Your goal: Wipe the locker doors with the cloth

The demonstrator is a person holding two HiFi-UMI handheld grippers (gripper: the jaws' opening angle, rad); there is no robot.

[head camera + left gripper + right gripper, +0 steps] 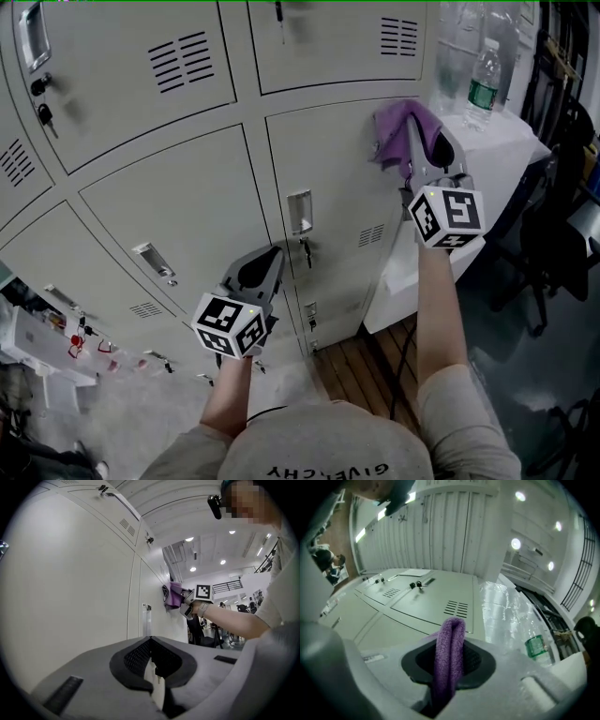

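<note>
Pale grey locker doors fill the head view. My right gripper is shut on a purple cloth and holds it against the upper right corner of a middle door, beside its edge. In the right gripper view the cloth stands folded between the jaws of that gripper. My left gripper hangs lower, close to the door below, with its jaws together and nothing in them. The left gripper view looks past the left gripper along the lockers to the cloth.
A water bottle stands on a white cabinet right of the lockers. Keys hang from locks. A dark chair is at the far right. Boxes and clutter lie at the lower left, and wooden slats are underfoot.
</note>
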